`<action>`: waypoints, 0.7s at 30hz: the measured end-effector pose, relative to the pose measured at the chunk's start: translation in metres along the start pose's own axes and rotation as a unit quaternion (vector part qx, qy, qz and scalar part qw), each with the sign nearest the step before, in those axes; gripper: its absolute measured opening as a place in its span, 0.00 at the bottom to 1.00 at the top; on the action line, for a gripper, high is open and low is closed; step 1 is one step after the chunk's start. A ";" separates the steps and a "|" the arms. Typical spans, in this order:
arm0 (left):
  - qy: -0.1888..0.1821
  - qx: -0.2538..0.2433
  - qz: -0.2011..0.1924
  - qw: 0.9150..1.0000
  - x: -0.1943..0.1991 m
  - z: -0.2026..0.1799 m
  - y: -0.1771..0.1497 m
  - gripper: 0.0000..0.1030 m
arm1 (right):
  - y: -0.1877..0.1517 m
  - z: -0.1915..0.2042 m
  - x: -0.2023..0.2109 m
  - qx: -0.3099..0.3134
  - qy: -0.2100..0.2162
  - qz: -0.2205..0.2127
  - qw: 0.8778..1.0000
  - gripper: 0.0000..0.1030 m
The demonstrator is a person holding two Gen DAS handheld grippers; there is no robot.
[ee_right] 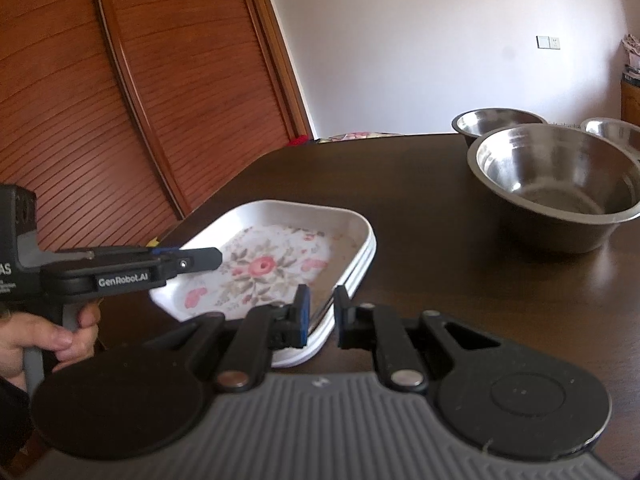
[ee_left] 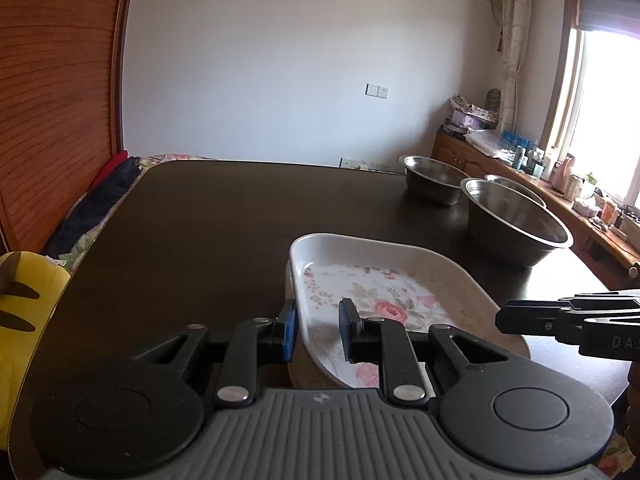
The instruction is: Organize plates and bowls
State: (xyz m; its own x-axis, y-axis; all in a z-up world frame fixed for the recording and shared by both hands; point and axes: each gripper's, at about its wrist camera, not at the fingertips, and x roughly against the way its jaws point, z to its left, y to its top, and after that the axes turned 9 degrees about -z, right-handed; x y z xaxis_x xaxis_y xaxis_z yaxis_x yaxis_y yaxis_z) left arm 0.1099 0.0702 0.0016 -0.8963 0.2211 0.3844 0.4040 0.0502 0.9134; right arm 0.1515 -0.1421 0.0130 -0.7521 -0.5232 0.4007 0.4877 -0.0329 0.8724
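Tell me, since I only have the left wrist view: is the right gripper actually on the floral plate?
Observer: It straddles it. The right gripper has one finger inside the floral plate and one outside its corner; I cannot tell if it is pinching.
Operator: Is that plate sitting straight on the table?
Observer: No. The right wrist view shows the white rims of lower plates layered under it, so it tops a stack.

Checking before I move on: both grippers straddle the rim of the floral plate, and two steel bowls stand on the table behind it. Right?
Not quite: there are three steel bowls, not two. The right wrist view shows a large bowl with two smaller ones behind. Both the left gripper and right gripper do straddle the floral plate's rim.
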 end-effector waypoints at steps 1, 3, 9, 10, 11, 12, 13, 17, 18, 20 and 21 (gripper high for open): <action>0.001 -0.001 0.000 1.000 0.000 0.000 0.000 0.51 | -0.001 0.000 0.000 -0.001 0.001 -0.002 1.000 0.14; -0.004 0.003 0.003 1.000 -0.001 0.001 -0.002 0.51 | -0.002 0.000 -0.001 0.003 0.003 -0.009 1.000 0.14; -0.008 0.002 -0.008 1.000 0.004 0.001 -0.002 0.61 | -0.002 0.006 0.002 0.023 -0.003 -0.033 0.999 0.14; -0.009 0.002 -0.012 1.000 0.006 0.000 -0.001 0.64 | -0.002 0.006 0.004 0.023 -0.001 -0.038 0.999 0.14; -0.010 0.002 -0.015 1.000 0.008 -0.001 0.000 0.70 | -0.002 0.007 0.007 0.024 0.001 -0.042 0.999 0.14; -0.010 0.001 -0.020 1.000 0.010 -0.003 0.000 0.73 | -0.001 0.007 0.009 0.024 0.002 -0.045 0.999 0.14; -0.011 -0.001 -0.024 1.000 0.012 -0.004 0.000 0.75 | -0.001 0.007 0.012 0.025 0.004 -0.049 0.998 0.14; -0.017 -0.010 -0.038 0.999 0.019 -0.015 0.002 0.87 | -0.002 0.006 0.024 0.034 0.002 -0.068 0.997 0.14; -0.017 -0.016 -0.044 0.999 0.021 -0.019 0.002 0.89 | -0.003 0.005 0.027 0.034 0.000 -0.072 0.997 0.14; -0.017 -0.033 -0.056 0.998 0.024 -0.028 0.002 0.91 | -0.004 0.002 0.033 0.035 -0.002 -0.080 0.996 0.14; -0.018 -0.038 -0.059 0.997 0.025 -0.031 0.002 0.93 | -0.004 0.000 0.035 0.035 -0.004 -0.083 0.996 0.14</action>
State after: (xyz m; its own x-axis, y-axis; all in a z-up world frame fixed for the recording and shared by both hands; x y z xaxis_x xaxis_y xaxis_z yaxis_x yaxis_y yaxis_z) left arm 0.0823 0.0461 0.0172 -0.9293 0.2530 0.2691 0.2794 0.0047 0.9602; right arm 0.1232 -0.1603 0.0238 -0.8237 -0.5087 0.2505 0.3235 -0.0588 0.9444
